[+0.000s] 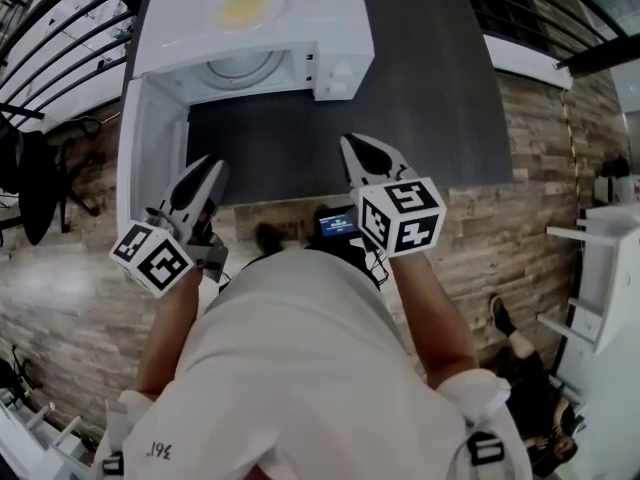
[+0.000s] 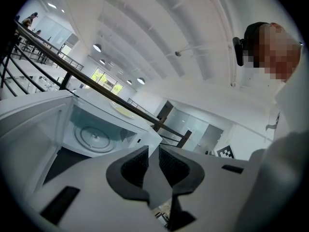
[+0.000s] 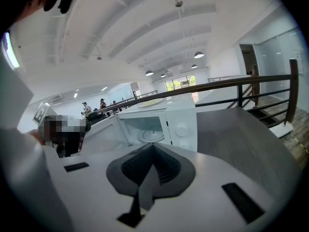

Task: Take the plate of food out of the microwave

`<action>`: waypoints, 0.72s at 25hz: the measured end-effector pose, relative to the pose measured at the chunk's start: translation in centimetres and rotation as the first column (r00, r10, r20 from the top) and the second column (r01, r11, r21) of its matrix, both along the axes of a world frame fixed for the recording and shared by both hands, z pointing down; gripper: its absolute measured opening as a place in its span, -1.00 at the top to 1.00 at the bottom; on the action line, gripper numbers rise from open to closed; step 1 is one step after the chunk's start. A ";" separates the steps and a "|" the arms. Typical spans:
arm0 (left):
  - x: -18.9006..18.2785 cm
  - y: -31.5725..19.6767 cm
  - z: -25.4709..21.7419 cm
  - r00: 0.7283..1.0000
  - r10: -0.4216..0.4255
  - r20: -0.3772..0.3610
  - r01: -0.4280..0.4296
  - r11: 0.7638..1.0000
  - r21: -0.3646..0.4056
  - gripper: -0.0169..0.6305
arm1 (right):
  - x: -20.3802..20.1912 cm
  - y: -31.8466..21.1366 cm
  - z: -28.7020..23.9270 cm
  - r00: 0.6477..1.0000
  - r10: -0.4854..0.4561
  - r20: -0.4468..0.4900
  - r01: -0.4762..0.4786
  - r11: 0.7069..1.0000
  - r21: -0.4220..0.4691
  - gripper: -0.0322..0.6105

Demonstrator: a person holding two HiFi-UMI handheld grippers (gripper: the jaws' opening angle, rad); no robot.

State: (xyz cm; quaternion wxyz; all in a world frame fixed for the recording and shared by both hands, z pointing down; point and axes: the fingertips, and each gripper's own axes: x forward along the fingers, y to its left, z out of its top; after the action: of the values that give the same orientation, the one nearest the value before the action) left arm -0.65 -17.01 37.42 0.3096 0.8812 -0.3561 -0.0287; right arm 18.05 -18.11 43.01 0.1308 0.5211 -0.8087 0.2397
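Left claw point(image 1: 207, 171): jaws stand a narrow gap apart, with nothing between the ribbed pads. Right claw point(image 1: 352, 148): jaws closed together and empty. Both are near the person's body, well short of the microwave point(image 1: 340, 18).

**Position of the plate**
- The plate of food point(image 1: 247, 4) rests on the top panel of the microwave, at 12 o'clock from the claws in the head view.
- It is well apart from both claws.
- The cavity holds only the glass turntable point(image 1: 240, 68).
- The door point(image 1: 150, 158) stands open at the 9 o'clock side of the cavity.

**Step in hand (judgement)**
The plate is already out of the cavity, so the removal appears complete. What remains is to keep clear.
1. Keep both claws low, on the near side of the dark bench point(image 1: 430, 98).
2. Do not swing the left claw toward 9 o'clock, because the open door lies there.
3. If the door is to be closed, push it gently. A jolt to the housing could shift the plate on the smooth top.

**Appearance of the plate**
- Round, white and shallow, lying flat.
- A pale yellow portion of food sits at its centre.
- What the food is cannot be told.
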 end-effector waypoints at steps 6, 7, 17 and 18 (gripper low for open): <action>0.7 0.8 0.2 0.999 0.034 -0.025 -0.034 0.999 -0.006 0.73 | 1.2 0.2 -0.6 0.999 0.033 0.018 -0.033 0.999 0.010 0.90; 0.8 0.9 0.2 0.999 0.038 -0.028 -0.038 0.999 -0.007 0.73 | 1.2 0.2 -0.7 0.999 0.033 0.018 -0.033 0.999 0.015 0.90; 1.4 1.9 0.4 0.997 0.068 -0.042 -0.068 0.998 -0.016 0.74 | 0.7 0.6 -1.2 0.999 0.024 0.037 -0.025 1.000 0.017 0.90; 1.4 1.9 0.5 0.997 0.068 -0.042 -0.069 0.997 -0.018 0.74 | 0.7 0.6 -1.3 0.999 0.023 0.036 -0.023 1.000 0.018 0.90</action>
State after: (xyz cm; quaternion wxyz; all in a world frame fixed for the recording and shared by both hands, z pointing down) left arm 0.73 -15.10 37.89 0.3263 0.8891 -0.3193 -0.0327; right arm 18.74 -17.53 41.76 0.1088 0.5272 -0.8069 0.2431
